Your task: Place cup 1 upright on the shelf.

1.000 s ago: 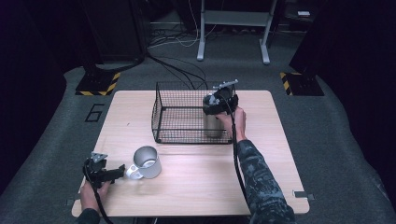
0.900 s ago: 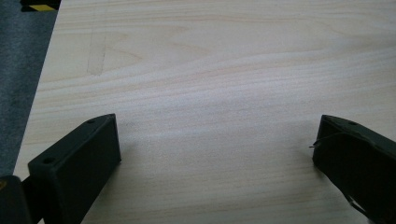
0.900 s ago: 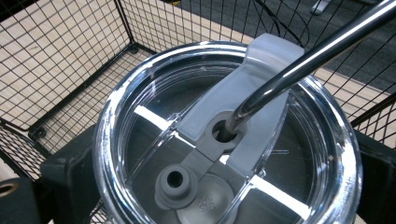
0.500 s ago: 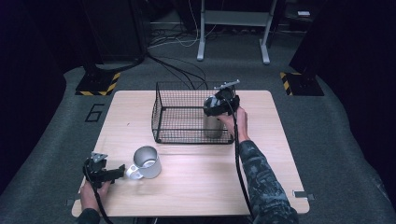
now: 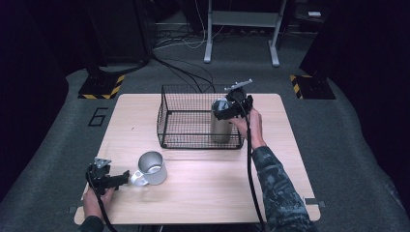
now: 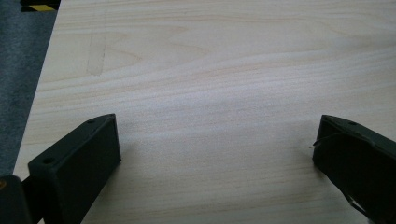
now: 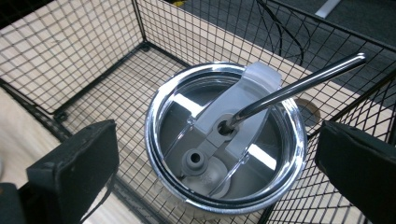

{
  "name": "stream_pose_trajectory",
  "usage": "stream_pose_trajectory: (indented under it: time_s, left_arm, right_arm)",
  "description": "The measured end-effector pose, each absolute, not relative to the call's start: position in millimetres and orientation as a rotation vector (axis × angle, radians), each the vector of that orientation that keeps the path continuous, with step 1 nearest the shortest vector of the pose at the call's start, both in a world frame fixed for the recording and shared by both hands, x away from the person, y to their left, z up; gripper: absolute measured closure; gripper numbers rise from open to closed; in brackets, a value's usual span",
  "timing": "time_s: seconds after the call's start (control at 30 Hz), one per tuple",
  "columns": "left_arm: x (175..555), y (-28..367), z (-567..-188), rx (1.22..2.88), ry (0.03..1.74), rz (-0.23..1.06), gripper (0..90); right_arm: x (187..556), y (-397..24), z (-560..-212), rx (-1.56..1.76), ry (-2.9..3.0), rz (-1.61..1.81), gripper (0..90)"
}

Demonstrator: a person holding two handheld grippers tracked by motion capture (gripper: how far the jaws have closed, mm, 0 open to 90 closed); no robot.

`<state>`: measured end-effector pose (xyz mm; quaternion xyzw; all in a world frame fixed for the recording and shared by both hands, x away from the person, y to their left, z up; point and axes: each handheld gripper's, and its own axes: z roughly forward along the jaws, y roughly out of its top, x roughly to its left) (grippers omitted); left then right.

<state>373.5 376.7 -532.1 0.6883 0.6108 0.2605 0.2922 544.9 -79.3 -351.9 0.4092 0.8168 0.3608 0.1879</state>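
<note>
On the table: a wire basket sits toward the far edge, a metal mug toward the near left corner.
Tumbler: steel, upright inside the basket at its near right corner; in the high view it shows at, close against the basket's front wall.
Lid: clear, with a grey slider across it and a metal straw through the centre hole, leaning up to the right in the right gripper view.
Right gripper: held above the tumbler's top, looking down on the lid; in its own view the black jaws stand wide apart, one on each side of the lid, neither touching it. Released.
Right hand: just outside the basket's right end, sleeve running back to the near edge.
Left gripper: low over the table near the left front corner, pointing at the mug; jaw tips just beside the mug's handle. In its own view the jaws are spread wide with bare wood between them. Released, holding nothing.
Mug: upright, open top, handle turned toward the left gripper.
</note>
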Motion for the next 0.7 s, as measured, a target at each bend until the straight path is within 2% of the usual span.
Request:
stream_pose_trajectory:
  time_s: [0.7]
  left_arm:
    - [373.4,376.6,-532.1,1.833,1.629,0.694,0.6]
  right_arm:
    - [482.1,-104.2,-331.3,1.015,2.313,1.099,0.0]
